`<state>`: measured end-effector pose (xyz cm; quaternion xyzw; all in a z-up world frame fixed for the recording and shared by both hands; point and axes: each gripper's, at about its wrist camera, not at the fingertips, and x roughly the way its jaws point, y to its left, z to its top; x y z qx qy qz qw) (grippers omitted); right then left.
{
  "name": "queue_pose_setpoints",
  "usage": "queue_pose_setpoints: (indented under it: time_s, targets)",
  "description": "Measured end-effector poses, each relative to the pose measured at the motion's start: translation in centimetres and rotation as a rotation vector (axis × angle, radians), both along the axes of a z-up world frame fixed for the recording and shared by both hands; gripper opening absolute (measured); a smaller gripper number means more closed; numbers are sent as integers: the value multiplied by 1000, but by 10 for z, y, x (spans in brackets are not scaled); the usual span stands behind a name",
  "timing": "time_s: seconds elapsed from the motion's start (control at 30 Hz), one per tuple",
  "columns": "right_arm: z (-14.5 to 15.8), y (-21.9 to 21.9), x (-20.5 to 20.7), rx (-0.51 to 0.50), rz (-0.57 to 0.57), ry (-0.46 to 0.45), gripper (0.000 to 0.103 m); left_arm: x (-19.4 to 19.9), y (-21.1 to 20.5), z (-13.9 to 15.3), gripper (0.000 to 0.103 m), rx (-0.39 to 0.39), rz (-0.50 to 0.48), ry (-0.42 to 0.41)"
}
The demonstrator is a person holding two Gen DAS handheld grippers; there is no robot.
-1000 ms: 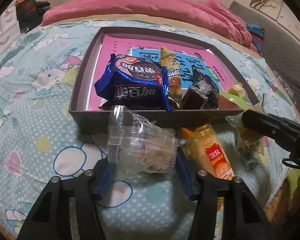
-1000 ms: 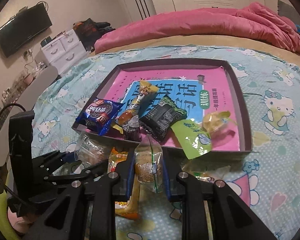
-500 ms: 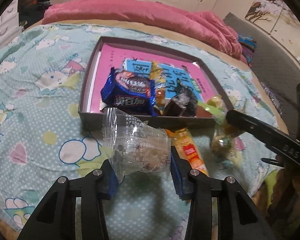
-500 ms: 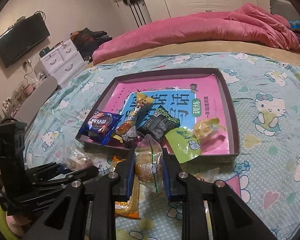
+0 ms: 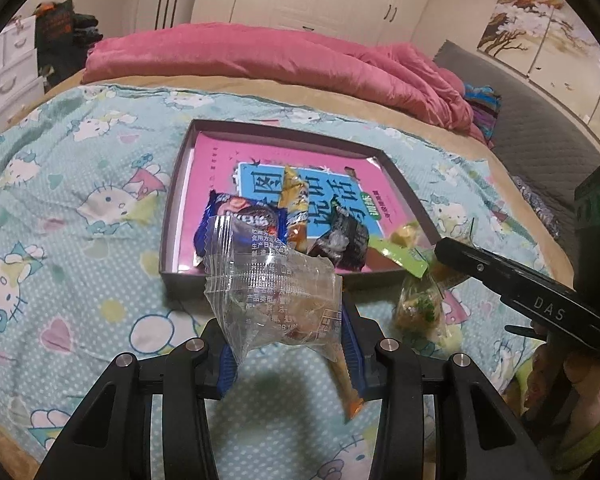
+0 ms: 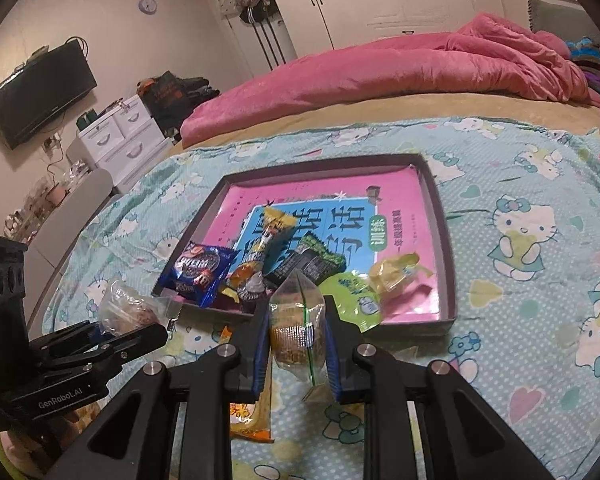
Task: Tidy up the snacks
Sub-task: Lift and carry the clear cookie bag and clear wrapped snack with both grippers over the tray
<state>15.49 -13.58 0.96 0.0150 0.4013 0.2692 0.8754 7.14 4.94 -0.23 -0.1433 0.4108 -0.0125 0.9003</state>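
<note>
Above the Hello Kitty bedspread (image 5: 72, 216), just short of the brown tray (image 5: 172, 216) of snacks, the left gripper (image 5: 288, 336) clamps a crinkled clear packet (image 5: 272, 292) holding brownish pastry, while the right gripper (image 6: 298, 344) pinches a clear green-striped cake packet (image 6: 296, 320).

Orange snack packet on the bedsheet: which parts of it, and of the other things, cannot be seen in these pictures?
- Orange snack packet: right wrist view, mostly behind right gripper fingers.
- Book title: left wrist view, snacks cover it.
- Clear packet print: left wrist view, too small.
</note>
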Motion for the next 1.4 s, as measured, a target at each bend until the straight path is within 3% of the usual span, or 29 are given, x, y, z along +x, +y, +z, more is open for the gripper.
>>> queue_pose_setpoints:
  time_s: [0.6, 1.4]
  targets:
    - [9, -7, 17, 23, -43, -30, 24, 42, -16, 13, 45, 23, -23, -43]
    - [-4, 12, 33, 3, -62, -12, 24, 96, -7, -7, 45, -58, -64, -25]
